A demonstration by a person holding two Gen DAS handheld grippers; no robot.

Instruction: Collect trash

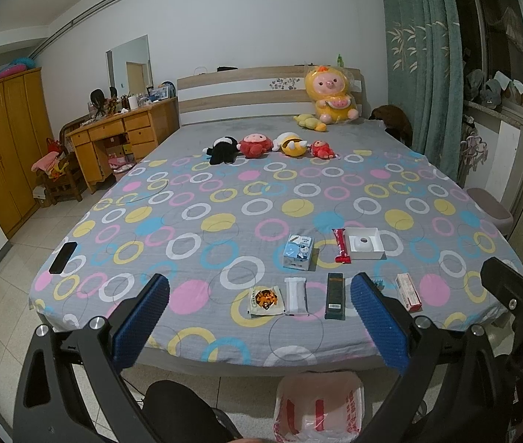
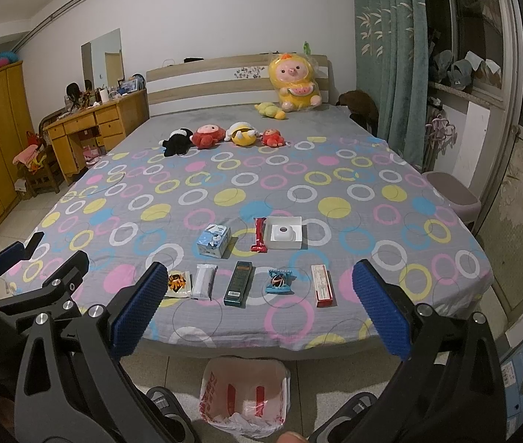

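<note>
In the left wrist view, the left hand-held gripper (image 1: 259, 317) is spread wide with nothing in it, above the near edge of the bed (image 1: 195, 199), where a row of wrappers (image 1: 296, 295) and small boxes (image 1: 335, 295) lies; the trash bag (image 1: 318, 406) sits on the floor below. In the right wrist view, the right hand-held gripper (image 2: 259, 306) is spread wide too, holding nothing, over the same row, with a blue candy wrapper (image 2: 280, 281) between a dark box (image 2: 238, 289) and a red box (image 2: 323, 285).

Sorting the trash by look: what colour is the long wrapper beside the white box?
Red wrapper, lying left of the white box; clearest in the right wrist view.
</note>
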